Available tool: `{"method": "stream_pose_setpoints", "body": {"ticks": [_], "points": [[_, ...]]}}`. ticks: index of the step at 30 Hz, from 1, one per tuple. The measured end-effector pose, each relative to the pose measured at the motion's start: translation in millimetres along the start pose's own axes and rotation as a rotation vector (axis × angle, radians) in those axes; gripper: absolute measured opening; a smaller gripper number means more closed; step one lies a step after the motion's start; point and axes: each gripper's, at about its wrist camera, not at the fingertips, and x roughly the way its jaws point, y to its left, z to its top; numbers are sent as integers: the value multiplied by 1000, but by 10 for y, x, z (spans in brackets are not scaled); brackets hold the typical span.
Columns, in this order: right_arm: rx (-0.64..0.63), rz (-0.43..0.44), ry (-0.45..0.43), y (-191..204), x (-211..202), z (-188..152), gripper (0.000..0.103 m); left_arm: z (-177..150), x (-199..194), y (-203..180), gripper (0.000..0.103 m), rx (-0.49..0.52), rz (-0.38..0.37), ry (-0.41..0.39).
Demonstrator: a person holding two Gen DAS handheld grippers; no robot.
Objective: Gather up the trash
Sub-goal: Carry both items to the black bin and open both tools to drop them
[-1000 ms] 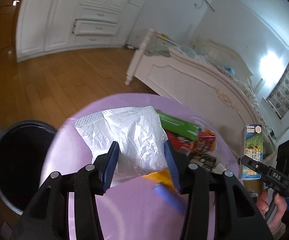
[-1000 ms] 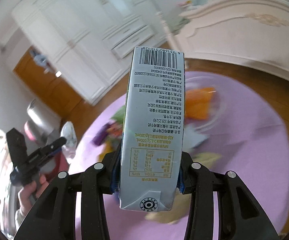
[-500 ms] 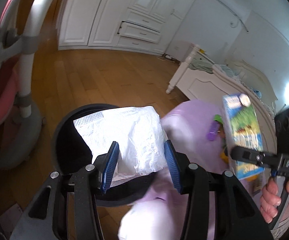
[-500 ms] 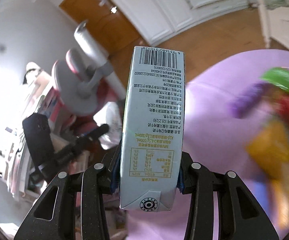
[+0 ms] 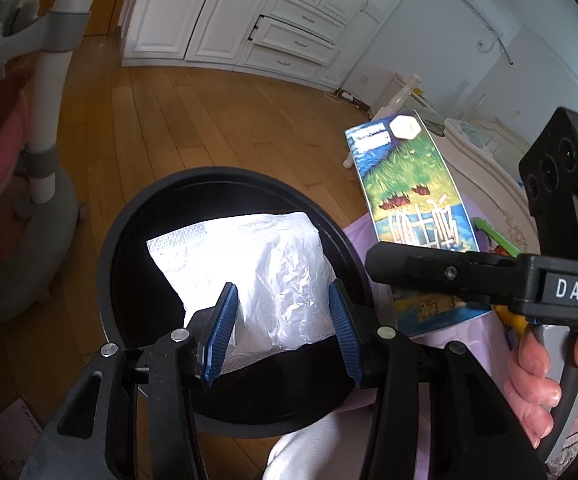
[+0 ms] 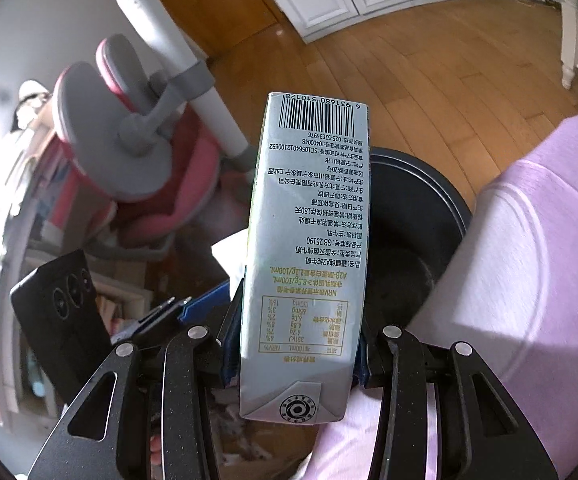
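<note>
We have our left gripper (image 5: pixel 283 330) closed on a crinkled silver foil bag (image 5: pixel 249 276), the two blue pads (image 5: pixel 219 336) pressing its lower end from either side while most of the bag sticks out ahead of the fingertips. The bag hangs directly above the open mouth of the round black bin (image 5: pixel 129 216) that stands on the wooden floor (image 5: pixel 193 120), just beside the edge of the table with the lilac cloth (image 6: pixel 537 240). Our right gripper (image 6: pixel 295 350) is clamped on a tall milk carton (image 6: pixel 309 240); its pads grip the carton's lower part on both narrow sides, and the carton rises well past the fingertips with the barcode end farthest from us. In the left wrist view the same carton (image 5: pixel 409 184) shows its green and blue printed face, tilted, near the bin's right rim and partly over the table edge, with the hand (image 5: pixel 537 376) on the right gripper's handle. In the right wrist view the bin's dark inside (image 6: pixel 409 232) lies just behind and to the right of the carton. A pink and grey chair (image 6: pixel 137 148) stands beyond the bin.
</note>
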Motion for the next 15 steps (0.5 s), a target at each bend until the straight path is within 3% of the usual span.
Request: {"method": "stream_pose_setpoints", "body": {"ticks": [5,7,8,9,15], "points": [[-38,-36,-9,30,58,4,45,13,22,19,51,1,16,5],[-51,-44,-12,67,72,19,53,18,5,20,54,7,26,3],[-56,-54,-18,70,58,16,69,20,-11,19,56,10,37,2],[-53,-61,-33,37,23,-1,75,20,-36,22,60,12,43,-2],[-24,-9,-75,-32,-162,-79,75,0,-167,14,64,1,43,-23]]}}
